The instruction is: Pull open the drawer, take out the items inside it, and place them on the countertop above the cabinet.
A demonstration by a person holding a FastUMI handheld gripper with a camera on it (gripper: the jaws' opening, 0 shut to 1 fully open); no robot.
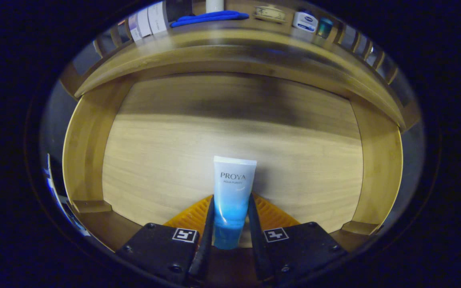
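Fingers of the gripper (230,212) close on a tube (232,192) of white shading to blue, one pressing each of its sides, so the tube is held between them with its flat crimped end pointing ahead and its darker blue end back toward the gripper body. Below and beyond the fingers lies the open drawer (86,160), a wooden tray with a pale board floor and raised side walls to the left and right of the fingers. Farther ahead, past the drawer's back edge, runs the surface (230,38) above the cabinet, carrying a blue item (210,17), a white and blue jar (305,21), and bottles (148,20) off to the left.
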